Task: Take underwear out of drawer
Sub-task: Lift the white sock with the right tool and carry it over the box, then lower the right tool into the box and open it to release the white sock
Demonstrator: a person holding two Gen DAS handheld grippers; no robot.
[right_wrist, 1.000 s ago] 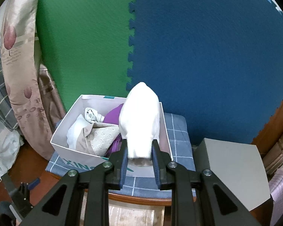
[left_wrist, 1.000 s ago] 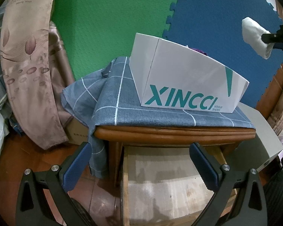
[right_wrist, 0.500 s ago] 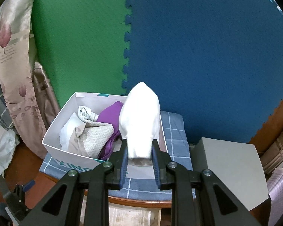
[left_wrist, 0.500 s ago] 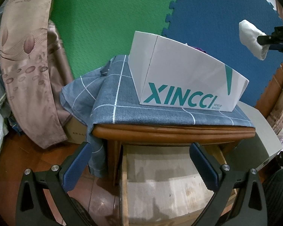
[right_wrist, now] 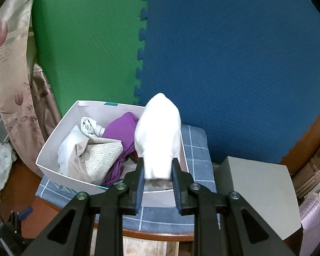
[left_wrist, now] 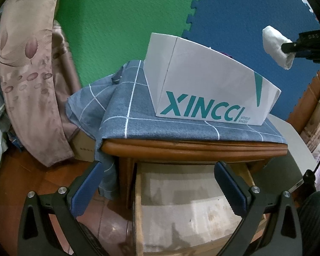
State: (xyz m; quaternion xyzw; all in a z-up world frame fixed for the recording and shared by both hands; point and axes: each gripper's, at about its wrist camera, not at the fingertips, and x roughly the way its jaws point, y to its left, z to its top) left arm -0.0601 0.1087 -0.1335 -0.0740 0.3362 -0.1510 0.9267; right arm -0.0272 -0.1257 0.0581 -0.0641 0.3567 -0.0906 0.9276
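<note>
- The right gripper (right_wrist: 157, 180), black-armed with blue pads, pinches a rolled white piece of underwear (right_wrist: 159, 136) by its near end; the roll stands out forward along the fingers, held in the air.
- In the left wrist view that white roll (left_wrist: 276, 43) shows at upper right, above and to the right of the box, clear of it, against the blue foam wall mat (left_wrist: 245, 10).
- Below the held roll sits an open white cardboard shoe box (right_wrist: 53, 147) with teal "XINCCI" lettering (left_wrist: 204, 112) on its long side.
- Inside the box lie a purple garment (right_wrist: 122, 129), a beige honeycomb-patterned cloth (right_wrist: 100, 156) and pale white fabric (right_wrist: 67, 147), bunched together.
- The box stands on a blue-grey checked cloth (left_wrist: 138, 115) draped over a brown wooden bedside cabinet (left_wrist: 192, 149); the cloth hangs off the cabinet's left edge.
- The left gripper (left_wrist: 159, 188) is spread wide with nothing between its blue pads, low in front of the cabinet.
- Beyond those pads the wooden drawer (left_wrist: 138, 213) is pulled open; its pale lined bottom is visible.
- A grey-white flat-topped box (right_wrist: 258, 194) stands just to the right of the cabinet.
- A green foam wall mat (right_wrist: 85, 42) joins the blue one behind the cabinet.
- A pinkish floral curtain (left_wrist: 29, 74) hangs at the left.
</note>
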